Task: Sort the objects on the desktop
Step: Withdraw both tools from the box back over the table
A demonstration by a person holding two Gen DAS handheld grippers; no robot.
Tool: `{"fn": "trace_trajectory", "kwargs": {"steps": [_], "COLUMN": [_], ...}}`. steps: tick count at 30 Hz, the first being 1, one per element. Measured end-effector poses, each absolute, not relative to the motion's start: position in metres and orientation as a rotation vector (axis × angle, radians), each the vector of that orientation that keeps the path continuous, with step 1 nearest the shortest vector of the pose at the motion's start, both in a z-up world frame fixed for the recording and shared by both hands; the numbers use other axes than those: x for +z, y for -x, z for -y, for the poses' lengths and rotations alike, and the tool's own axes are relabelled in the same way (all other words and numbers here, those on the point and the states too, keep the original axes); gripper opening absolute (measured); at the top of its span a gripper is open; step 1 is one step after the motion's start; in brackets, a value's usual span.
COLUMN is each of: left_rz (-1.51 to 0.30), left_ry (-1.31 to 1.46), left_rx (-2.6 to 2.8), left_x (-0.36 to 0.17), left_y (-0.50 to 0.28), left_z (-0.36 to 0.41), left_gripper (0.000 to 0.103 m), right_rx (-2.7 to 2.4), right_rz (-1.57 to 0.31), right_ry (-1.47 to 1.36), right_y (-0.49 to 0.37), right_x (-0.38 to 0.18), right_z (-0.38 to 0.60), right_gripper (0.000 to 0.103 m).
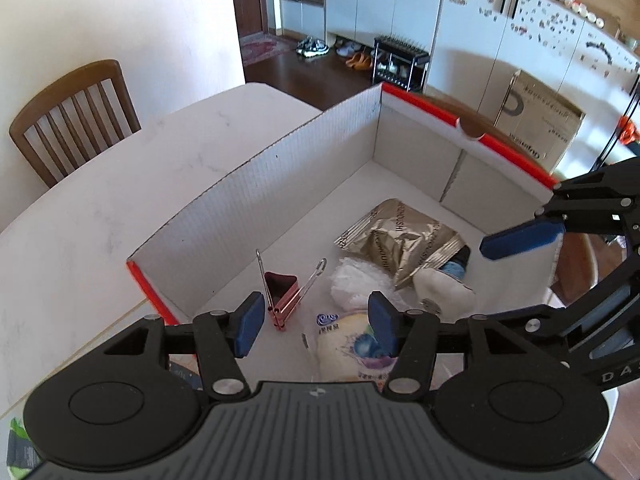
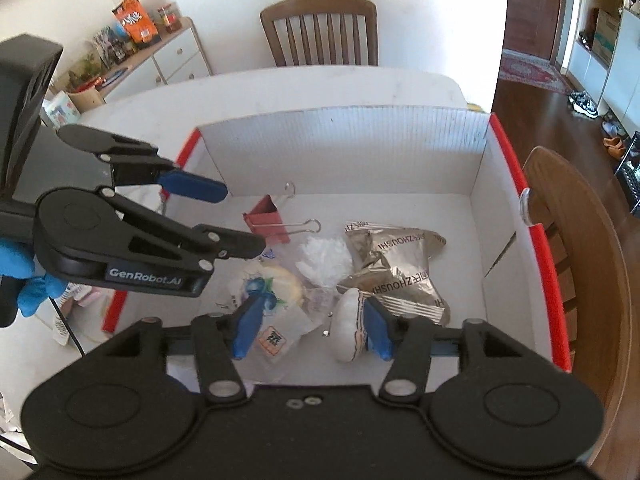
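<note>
Both hand-held grippers seen released above white cardboard box w/ red rim (image 1: 304,152) on white table (image 1: 120,168): left hand-held gripper (image 1: 316,326), right hand-held gripper (image 2: 310,326), nothing gripped. Inside box: red binder clip (image 1: 282,294), gold foil snack packet (image 1: 404,240), clear plastic wrap (image 2: 324,260), blueberry-print pastry packet (image 2: 266,290), white oval object (image 2: 348,330).

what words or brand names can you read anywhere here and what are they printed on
"GenRobot.AI": white print on the side of the left gripper.
"ZHOUSHI": repeated along the gold snack packets; the first letters are cut off.
"DA": partial white letters on the right gripper body at the frame edge.
Blueberry snack packet: a logo and Chinese characters, too small to read.
Brown cardboard box by the cabinets: print too blurred.
Orange bag on the sideboard: unreadable.
</note>
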State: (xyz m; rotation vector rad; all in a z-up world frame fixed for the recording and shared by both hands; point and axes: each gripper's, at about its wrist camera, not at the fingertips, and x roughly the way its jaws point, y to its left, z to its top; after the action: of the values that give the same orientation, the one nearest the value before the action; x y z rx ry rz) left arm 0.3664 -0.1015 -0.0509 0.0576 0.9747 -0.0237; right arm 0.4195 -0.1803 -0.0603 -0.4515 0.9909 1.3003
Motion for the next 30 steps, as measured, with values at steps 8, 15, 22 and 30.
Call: {"fn": "trace_trajectory", "kwargs": {"steps": [8, 15, 22, 30], "left_rz": [-0.915, -0.873, -0.825, -0.795], "left_ry": [-0.03, -0.001, 0.023, 0.06], "left_rx": [-0.029, -0.044, -0.051, -0.029], "left_x": [-0.033, -0.018, -0.004, -0.003], "left_y": [-0.334, -0.302, -0.262, -0.208], "left_z": [0.098, 0.094, 0.082, 0.065], "left_gripper": [0.056, 0.056, 0.059, 0.06], "right_rx": [1.316, 1.32, 1.321, 1.333], "right_rz": [-0.943, -0.913, -0.89, -0.889], "right_ry": [0.399, 0.368, 0.323, 0.292], "right_y": [-0.406, -0.391, -0.369, -0.327], "right_x": [-0.038, -0.023, -0.009, -0.005], "right_z": [0.191, 0.198, 0.202, 0.198], "right_gripper": [0.068, 0.072, 0.079, 0.083]}}
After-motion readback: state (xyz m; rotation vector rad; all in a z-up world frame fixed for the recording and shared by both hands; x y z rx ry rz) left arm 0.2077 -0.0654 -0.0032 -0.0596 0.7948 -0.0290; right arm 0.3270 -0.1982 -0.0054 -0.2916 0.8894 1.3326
